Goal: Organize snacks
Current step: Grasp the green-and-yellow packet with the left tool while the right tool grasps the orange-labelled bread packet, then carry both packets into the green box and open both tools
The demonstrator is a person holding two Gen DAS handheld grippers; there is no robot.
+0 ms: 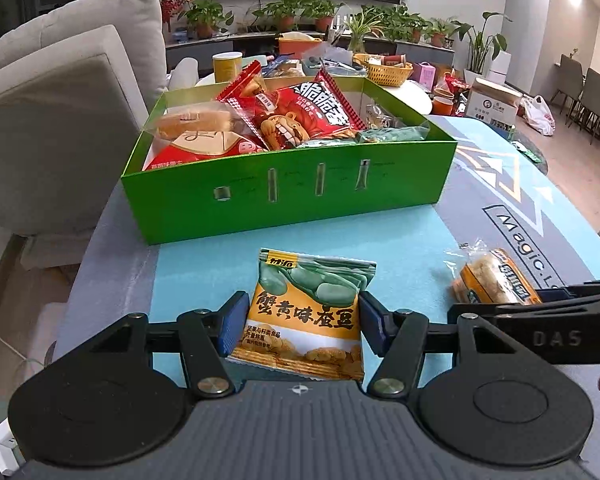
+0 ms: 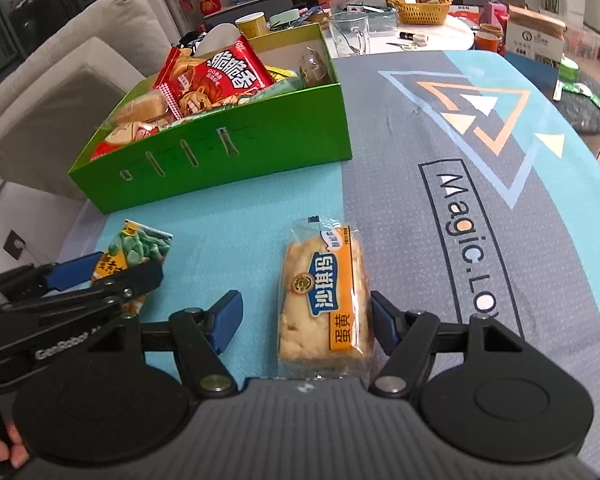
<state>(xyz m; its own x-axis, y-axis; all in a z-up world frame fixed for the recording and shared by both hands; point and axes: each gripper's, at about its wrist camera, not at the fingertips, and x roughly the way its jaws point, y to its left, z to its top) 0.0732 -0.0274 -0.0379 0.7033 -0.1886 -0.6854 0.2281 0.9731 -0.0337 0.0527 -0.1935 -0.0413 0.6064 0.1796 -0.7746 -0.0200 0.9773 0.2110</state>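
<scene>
My left gripper is shut on a yellow-and-green bean snack packet, with a blue pad pressed on each side edge. Just beyond it stands a green box holding red snack bags and wrapped bread. In the right wrist view, my right gripper stands open around an orange-labelled cake packet lying flat on the mat. Its right pad is close to the wrapper and its left pad is well apart. The left gripper and bean packet show at the left there, the green box behind.
A blue-and-grey printed mat covers the table. A grey sofa runs along the left. Behind the box a cluttered round table carries a yellow basket, a glass pitcher and cups. Potted plants line the far wall.
</scene>
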